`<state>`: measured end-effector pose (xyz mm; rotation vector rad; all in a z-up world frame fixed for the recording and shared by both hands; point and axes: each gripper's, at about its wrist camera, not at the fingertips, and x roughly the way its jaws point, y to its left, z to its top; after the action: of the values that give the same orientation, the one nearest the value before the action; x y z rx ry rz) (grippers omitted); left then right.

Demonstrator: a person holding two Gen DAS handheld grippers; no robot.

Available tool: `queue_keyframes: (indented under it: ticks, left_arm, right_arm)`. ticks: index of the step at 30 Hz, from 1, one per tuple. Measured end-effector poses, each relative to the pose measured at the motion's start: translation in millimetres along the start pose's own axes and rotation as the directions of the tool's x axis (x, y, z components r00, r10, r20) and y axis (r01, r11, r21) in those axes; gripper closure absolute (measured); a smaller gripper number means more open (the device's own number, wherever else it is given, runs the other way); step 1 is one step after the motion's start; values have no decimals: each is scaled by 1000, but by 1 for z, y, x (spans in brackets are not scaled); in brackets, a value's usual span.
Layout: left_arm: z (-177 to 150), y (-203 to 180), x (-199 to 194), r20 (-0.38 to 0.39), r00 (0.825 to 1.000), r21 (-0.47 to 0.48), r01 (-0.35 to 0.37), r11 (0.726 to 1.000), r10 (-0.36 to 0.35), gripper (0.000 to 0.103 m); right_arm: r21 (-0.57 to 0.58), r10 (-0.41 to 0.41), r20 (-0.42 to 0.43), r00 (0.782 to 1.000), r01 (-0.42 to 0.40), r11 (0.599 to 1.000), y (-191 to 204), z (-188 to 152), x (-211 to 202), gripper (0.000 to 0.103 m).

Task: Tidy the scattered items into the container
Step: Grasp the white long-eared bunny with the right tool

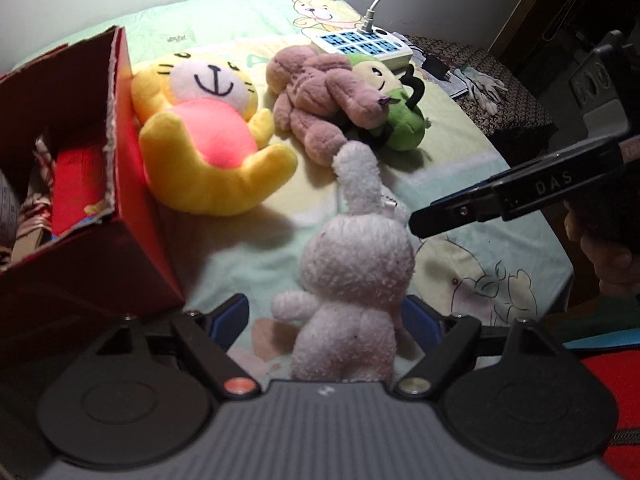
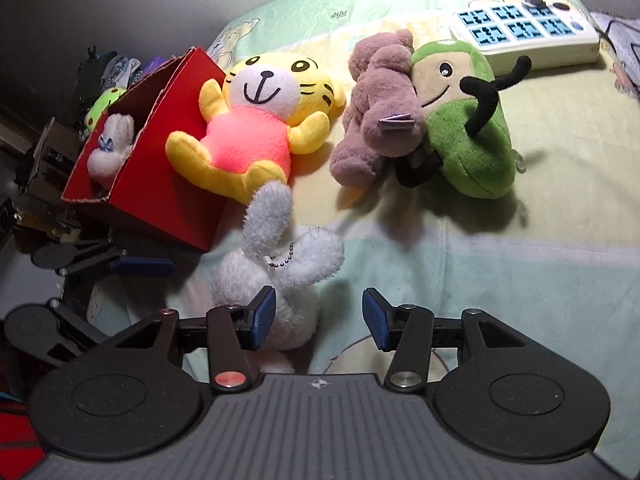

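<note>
A white plush rabbit [image 1: 356, 268] lies on the bed between the open fingers of my left gripper [image 1: 324, 320]; the pads stand apart from its sides. It also shows in the right wrist view [image 2: 280, 264], at the left finger of my open right gripper [image 2: 318, 320]. The red cardboard box [image 1: 120, 184] stands at the left and holds another white plush [image 2: 110, 148]. A yellow tiger plush [image 1: 208, 140] leans against the box. A mauve plush [image 1: 320, 100] and a green plush [image 1: 400, 120] lie behind.
A white power strip [image 1: 366, 42] with a plugged cable lies at the head of the bed. A dark patterned surface [image 1: 496, 100] with white gloves is to the right. The right gripper's arm [image 1: 520, 196] reaches in from the right.
</note>
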<state>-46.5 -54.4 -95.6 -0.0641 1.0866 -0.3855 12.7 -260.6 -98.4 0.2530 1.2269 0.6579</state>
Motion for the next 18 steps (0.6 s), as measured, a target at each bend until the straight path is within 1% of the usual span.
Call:
queue_keyframes:
  ticks: [1,3,4,6,8,11,13,15,16,18]
  left_arm:
    - [0,-1,3,3,1000,-1,6,1000,-6,19]
    - [1,-3,15,-12,1000,-8,4,1000,-4,19]
    - [1,-3,20,-25,1000,-8,2,1000,-2,21]
    - [1,-5,30,-47,999,-5,10,1000,-10,25]
    - [0,-5,36,-56,998,-11,19,1000,-19,25]
    - [0,0,42,-55,998,-39,10,999,-12,25]
    - [3,3,46,-54,998,-64,17,998,-20,25]
    - [5,6,51,-54,998,-84,22,996,-26,25]
    - [5,6,53,-57,998,-92,26,995,-32,27]
    - [6,5,57,-64,997,-97,35,995,-41,31]
  right_arm:
    - [45,22,-19,1000,-22,999,-2,0,5,48]
    - [100,22,-30,999,-19,995,-6,-2,9,47]
    - [124,31,-32,999,-27,992,-8,-2,12,46]
    - [200,89,-38,995,-80,976,-12,-3,15,46]
    - [255,149,-36,988,-135,957,-12,-2,20,50]
    - [311,202,-10,979,-189,931,-11,1,27,50]
    - [307,211,1,978,-201,930,-7,2,28,48]
    - [268,189,-1,982,-182,946,-1,1,28,45]
    - [249,181,-6,984,-173,953,0,0,27,45]
    - [249,181,-11,983,-173,953,-3,-2,27,45]
